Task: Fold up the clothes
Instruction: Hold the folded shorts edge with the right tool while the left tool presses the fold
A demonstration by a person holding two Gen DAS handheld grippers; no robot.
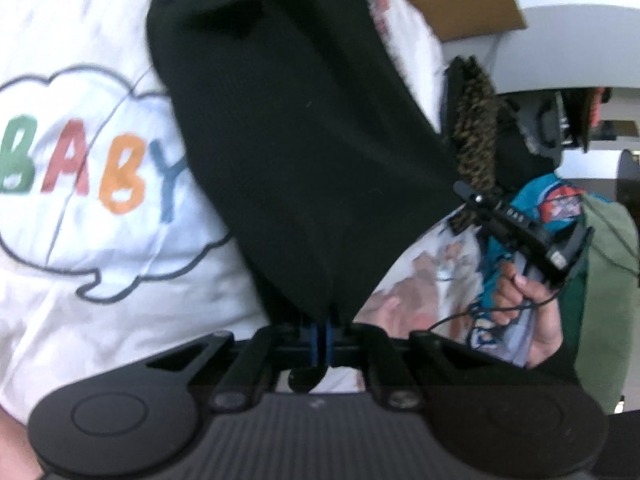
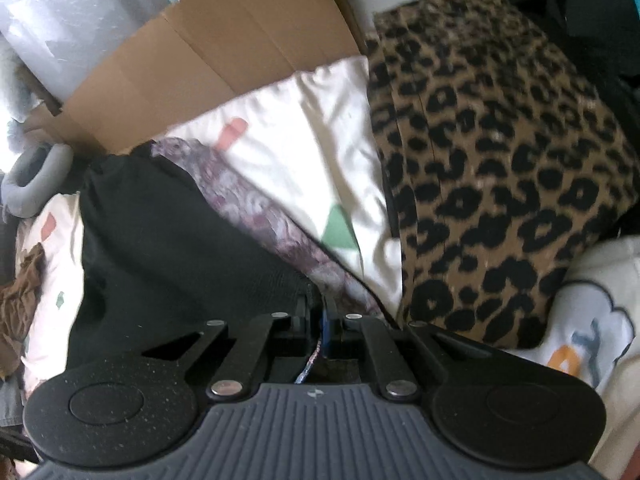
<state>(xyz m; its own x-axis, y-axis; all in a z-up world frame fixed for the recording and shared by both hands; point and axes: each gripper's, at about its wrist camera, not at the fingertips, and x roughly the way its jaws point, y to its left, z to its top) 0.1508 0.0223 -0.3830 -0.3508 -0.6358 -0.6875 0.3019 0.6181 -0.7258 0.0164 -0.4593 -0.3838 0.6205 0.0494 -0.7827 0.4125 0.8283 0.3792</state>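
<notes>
A black garment (image 1: pixel 304 128) hangs up and away from my left gripper (image 1: pixel 323 326), whose blue pads are shut on its corner. In the right wrist view the same black garment (image 2: pixel 160 232) has a purple floral lining (image 2: pixel 260 208), and my right gripper (image 2: pixel 320 312) is shut on its edge. The right gripper (image 1: pixel 520 224) also shows in the left wrist view, held by a hand (image 1: pixel 524 308). Behind the cloth lies a white pillow (image 1: pixel 92 184) printed with BABY.
A leopard-print garment (image 2: pixel 492 168) lies at the right over a white patterned sheet (image 2: pixel 312 152). A cardboard box (image 2: pixel 224 56) stands behind. A grey neck pillow (image 2: pixel 32 176) and brown cloth (image 2: pixel 20 300) sit at the left. Teal and green clothes (image 1: pixel 592 264) pile at right.
</notes>
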